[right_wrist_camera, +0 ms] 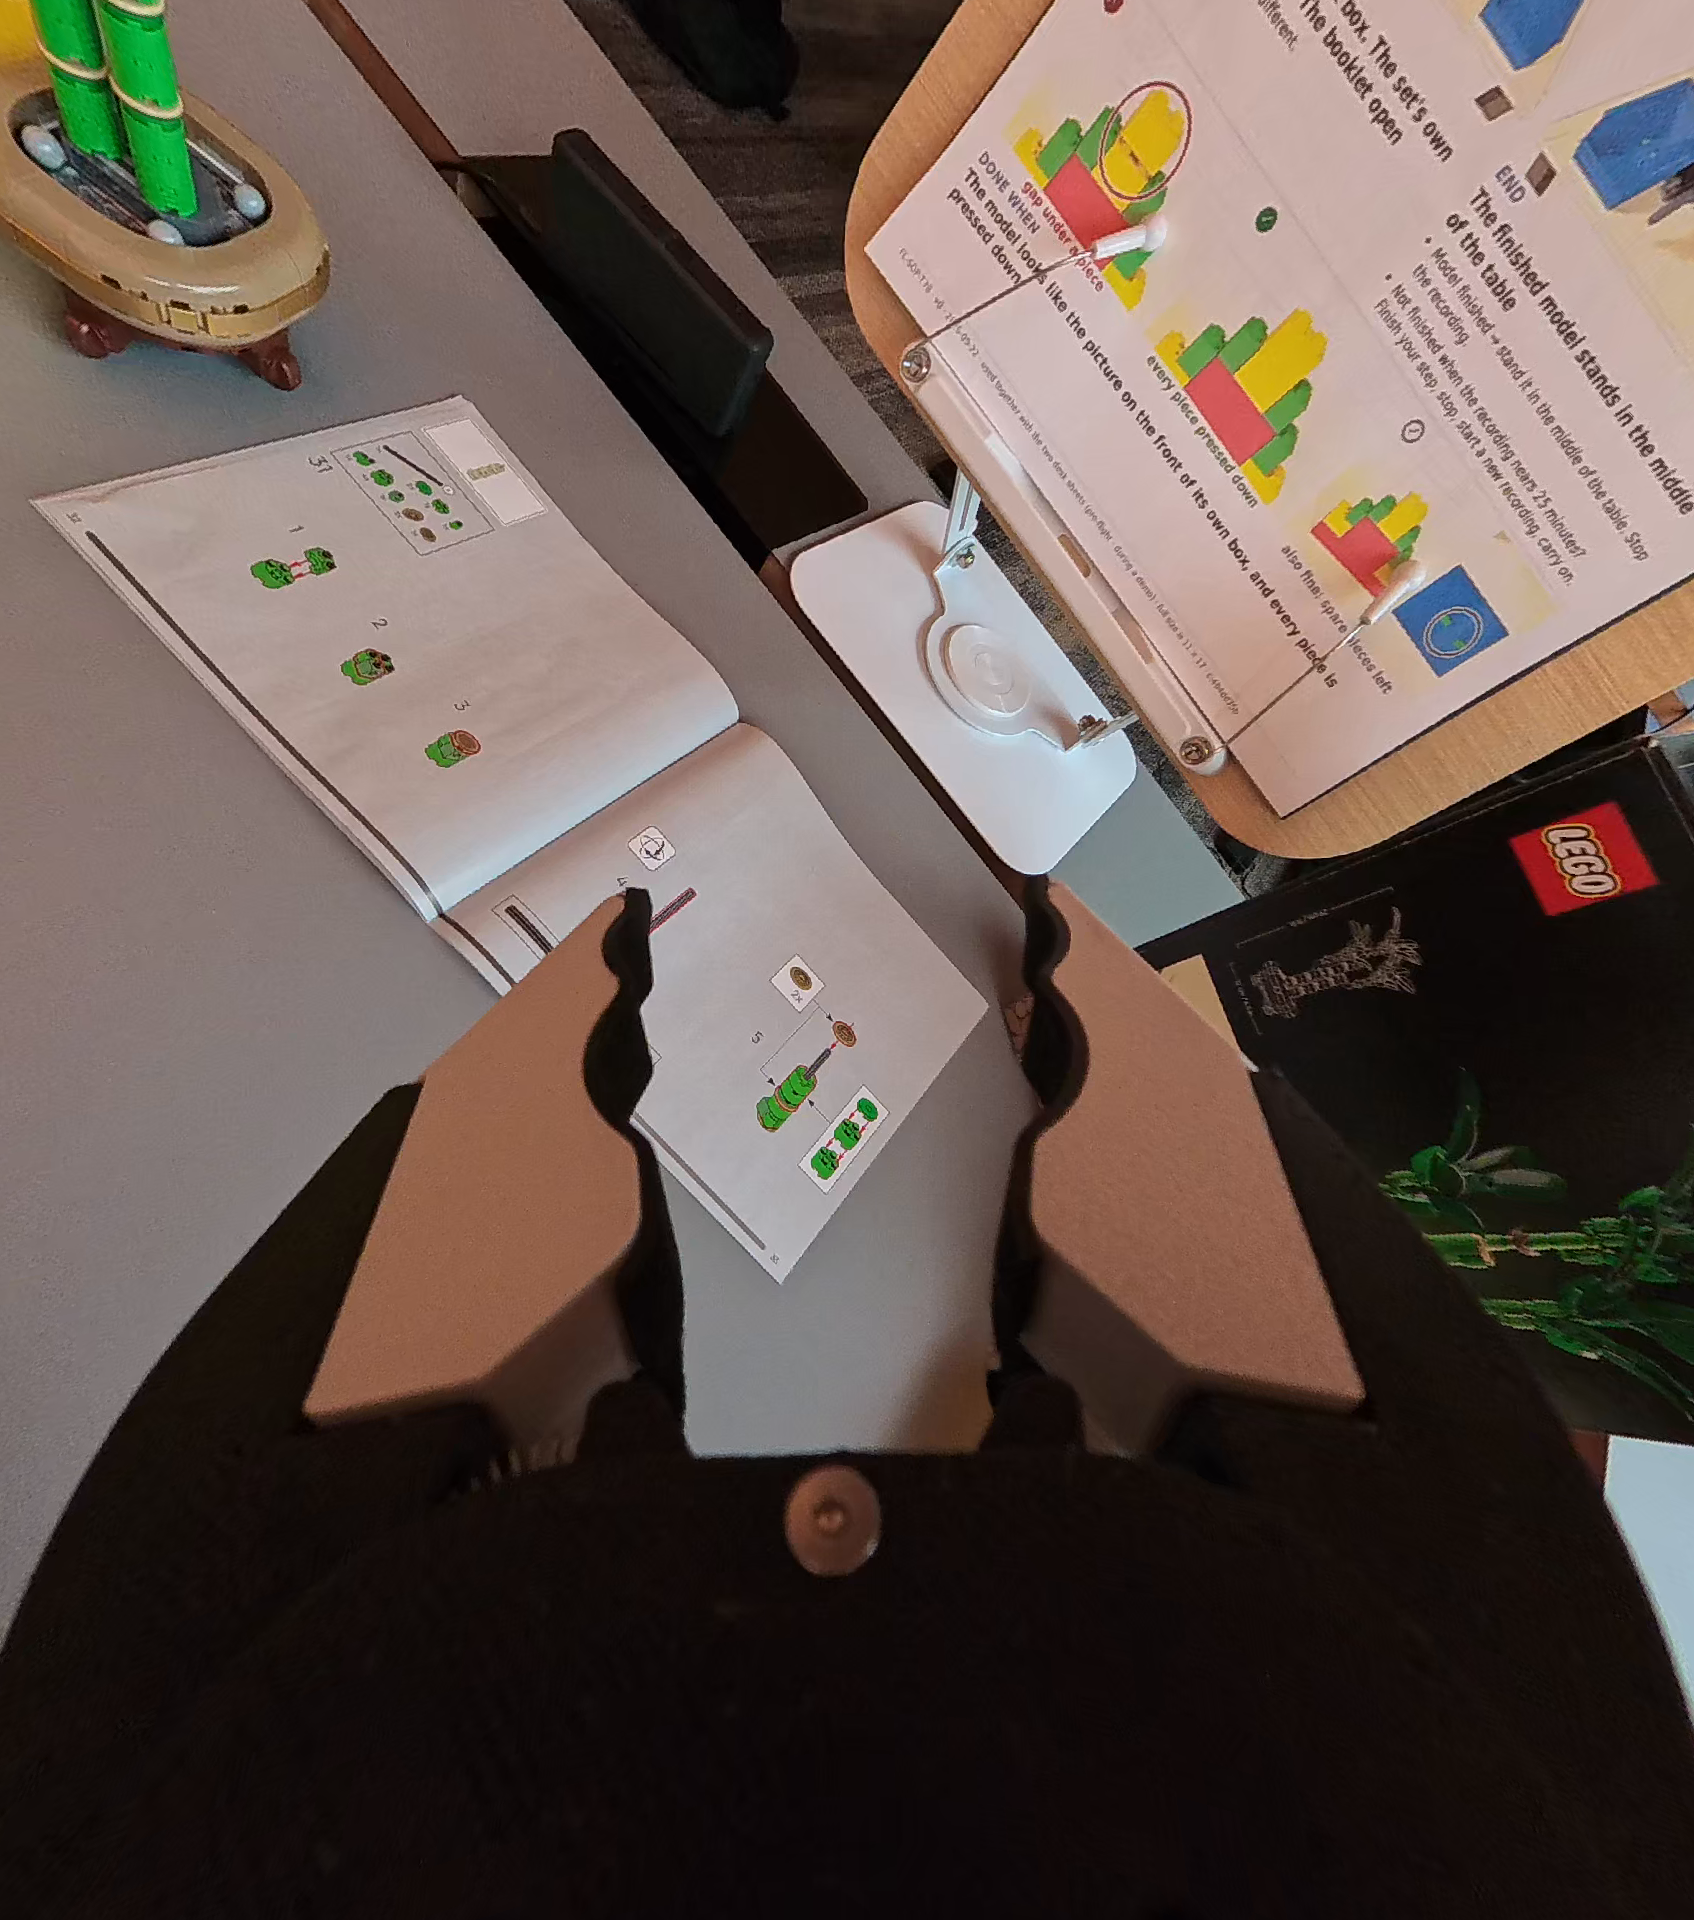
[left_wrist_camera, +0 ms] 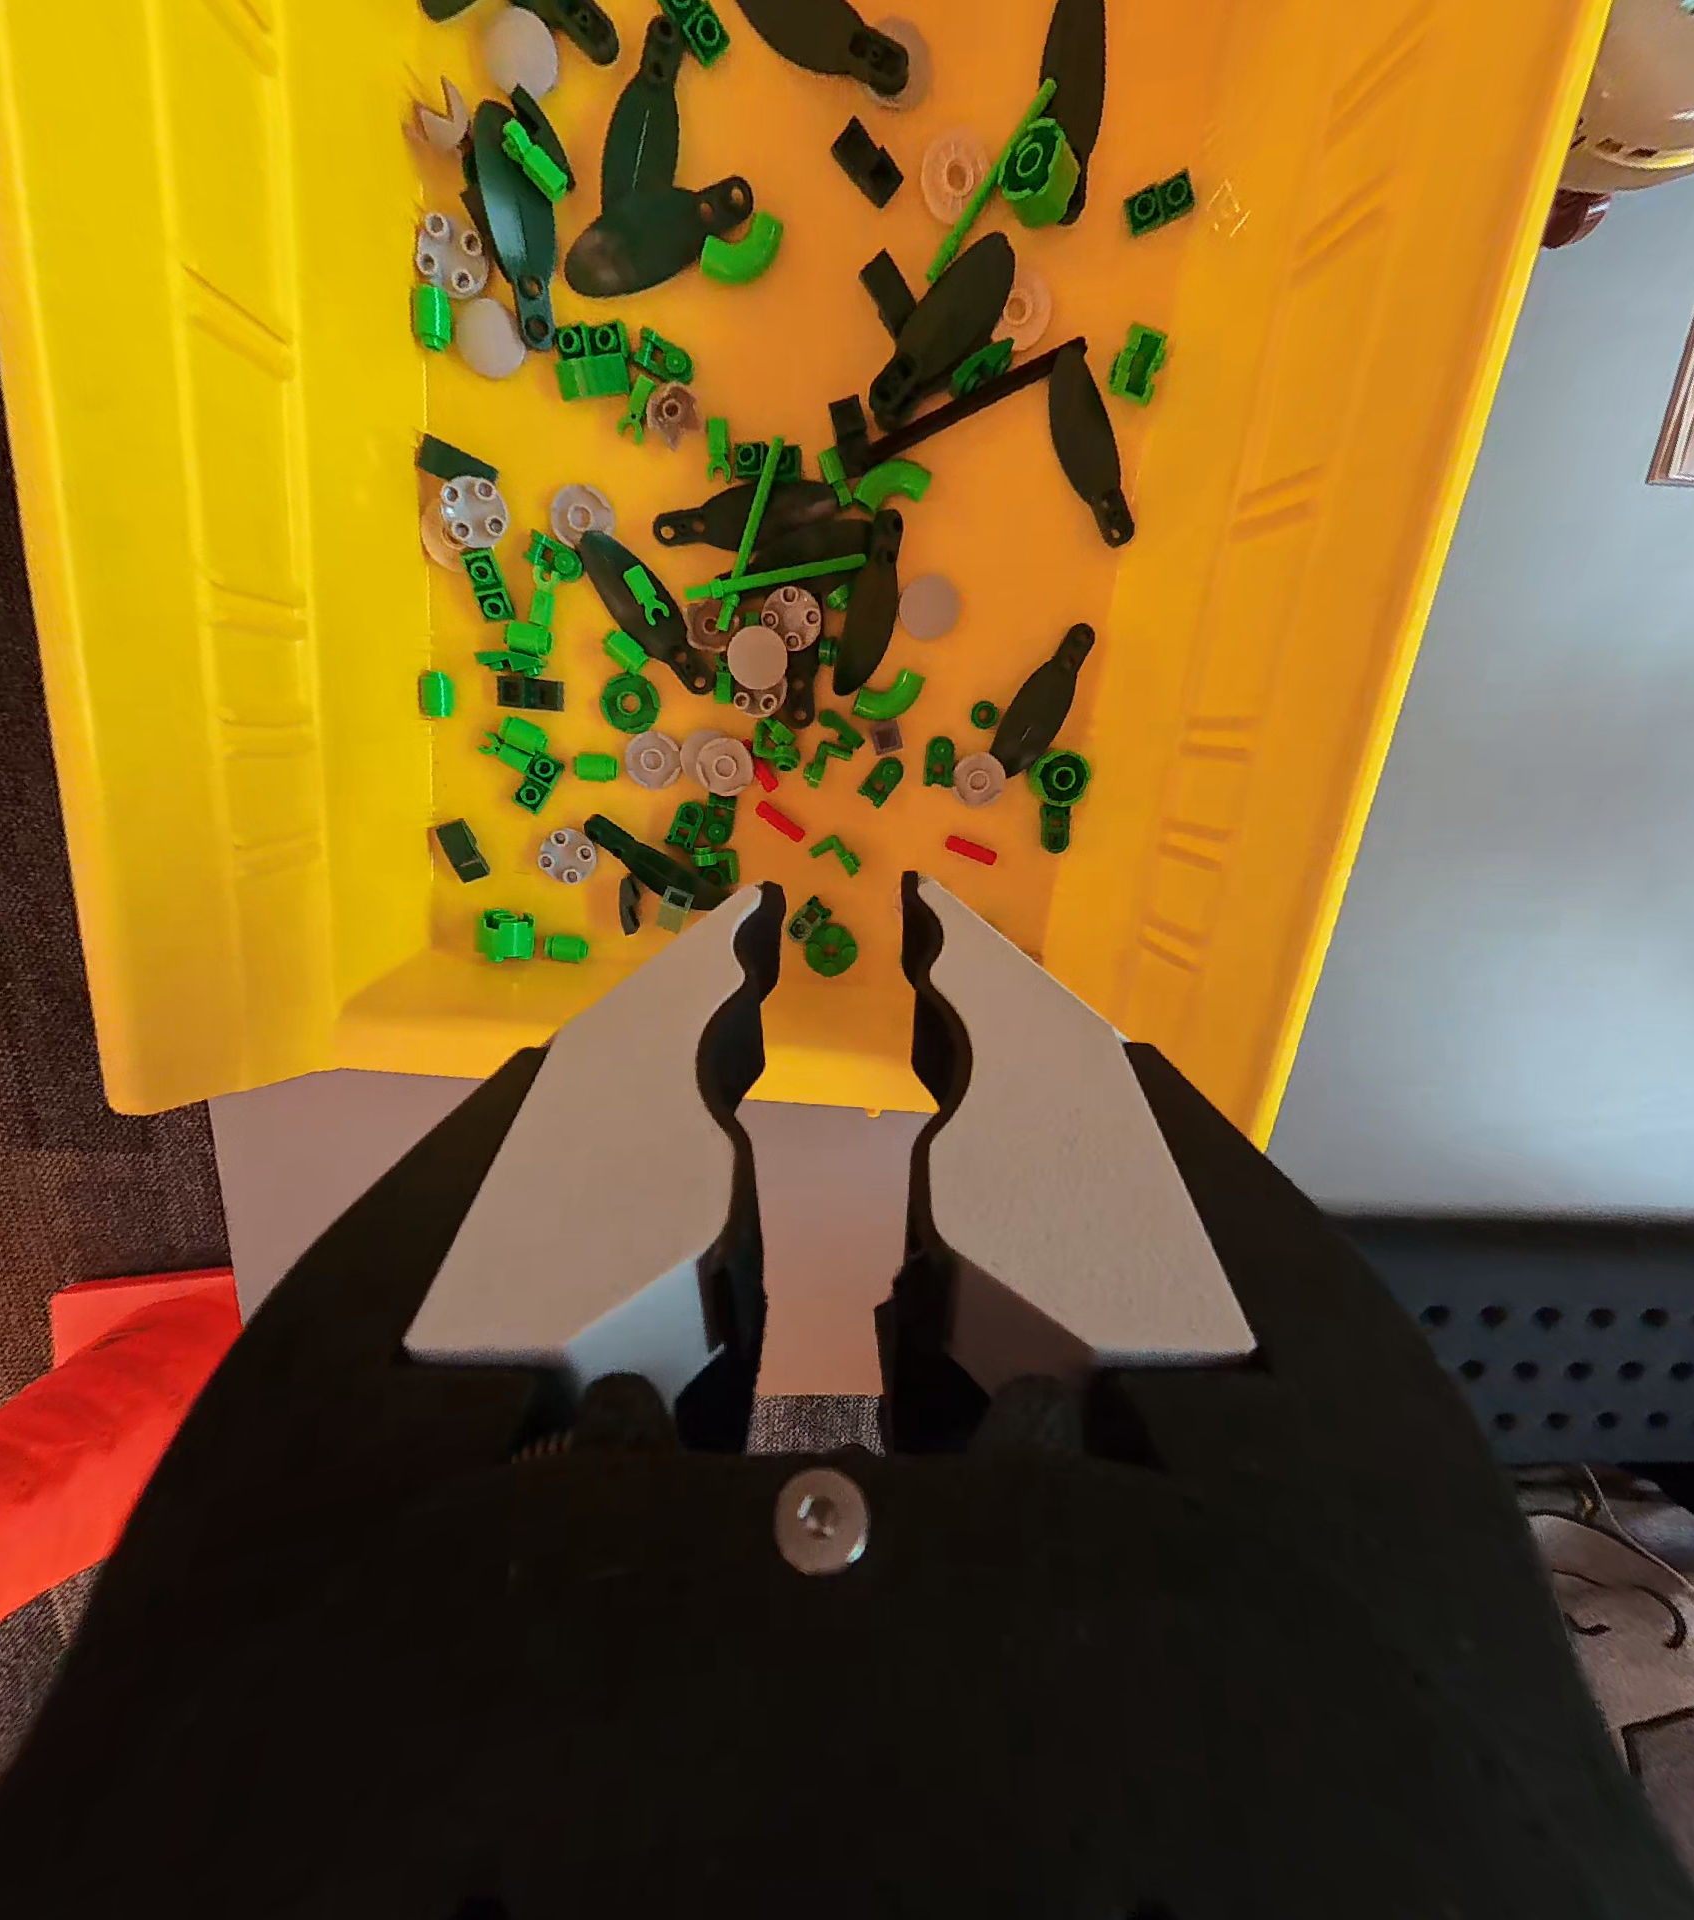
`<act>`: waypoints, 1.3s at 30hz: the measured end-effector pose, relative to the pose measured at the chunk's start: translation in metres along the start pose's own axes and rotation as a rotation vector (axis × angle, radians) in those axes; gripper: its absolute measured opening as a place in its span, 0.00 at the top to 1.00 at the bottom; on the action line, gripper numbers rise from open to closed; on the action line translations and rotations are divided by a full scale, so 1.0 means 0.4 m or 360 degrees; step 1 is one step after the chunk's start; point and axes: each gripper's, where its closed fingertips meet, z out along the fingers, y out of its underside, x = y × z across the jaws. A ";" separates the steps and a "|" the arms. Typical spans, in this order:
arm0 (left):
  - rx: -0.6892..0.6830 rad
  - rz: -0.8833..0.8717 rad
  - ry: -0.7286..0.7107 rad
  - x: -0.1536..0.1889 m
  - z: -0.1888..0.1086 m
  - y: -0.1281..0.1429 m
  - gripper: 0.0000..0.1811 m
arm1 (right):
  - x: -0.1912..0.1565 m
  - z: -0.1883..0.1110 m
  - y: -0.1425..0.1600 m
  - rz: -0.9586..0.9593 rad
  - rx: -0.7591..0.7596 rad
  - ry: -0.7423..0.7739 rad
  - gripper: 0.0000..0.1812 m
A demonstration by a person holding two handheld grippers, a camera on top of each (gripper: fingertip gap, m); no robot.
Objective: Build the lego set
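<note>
Loose lego pieces (left_wrist_camera: 718, 644), mostly green, dark and grey, are scattered in the yellow tray (left_wrist_camera: 188, 623). The left gripper (left_wrist_camera: 841, 896) is held apart and empty over the tray's 6 o'clock edge. The right gripper (right_wrist_camera: 830, 914) is spread wide over the open instruction booklet (right_wrist_camera: 469, 665), with the half-built model (right_wrist_camera: 136, 208) seen at 11 o'clock.

**Cut off, covered, or too small to tell**

The yellow plastic parts tray (left_wrist_camera: 199, 520) runs off the far edge of the left wrist view, taking several dark green leaf pieces (left_wrist_camera: 635, 156) with it. Small green bricks (left_wrist_camera: 827, 935) between the left claw (left_wrist_camera: 841, 896) tips are too tiny to identify. In the right wrist view, the right claw (right_wrist_camera: 827, 914) hides part of the open white instruction booklet (right_wrist_camera: 469, 665), and the green bamboo model in its tan pot (right_wrist_camera: 136, 197) is cropped at the far edge.
</note>
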 end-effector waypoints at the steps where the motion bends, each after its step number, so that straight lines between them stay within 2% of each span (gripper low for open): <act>1: 0.0001 -0.0007 0.0000 -0.001 0.000 0.000 0.88 | 0.000 0.000 0.001 -0.0001 -0.0002 0.0000 0.60; 13: -0.0004 0.0017 0.0010 -0.004 0.016 -0.011 0.88 | -0.007 0.007 0.009 -0.0025 -0.0037 -0.0009 0.60; 18: -0.0070 -0.0107 0.0040 -0.048 0.073 -0.014 0.88 | -0.014 0.011 0.010 -0.0025 -0.0034 -0.0043 0.60; 20: -0.0087 -0.0167 0.0039 -0.068 0.090 -0.009 0.84 | -0.023 0.015 0.009 -0.0017 -0.0031 -0.0076 0.60; 25: -0.0013 -0.0247 -0.0003 -0.108 0.111 -0.038 0.85 | -0.030 0.017 0.010 -0.0038 -0.0045 -0.0087 0.60; 30: -0.0119 -0.0258 -0.0063 -0.121 0.131 -0.013 0.86 | -0.031 0.009 0.005 -0.0040 -0.0029 -0.0089 0.60; 33: -0.0174 -0.0276 -0.0091 -0.134 0.152 -0.005 0.91 | -0.032 0.009 0.006 -0.0042 -0.0031 -0.0093 0.60; 39: -0.0198 -0.0312 -0.0090 -0.145 0.175 -0.006 0.91 | -0.039 0.015 0.010 -0.0059 -0.0049 -0.0105 0.60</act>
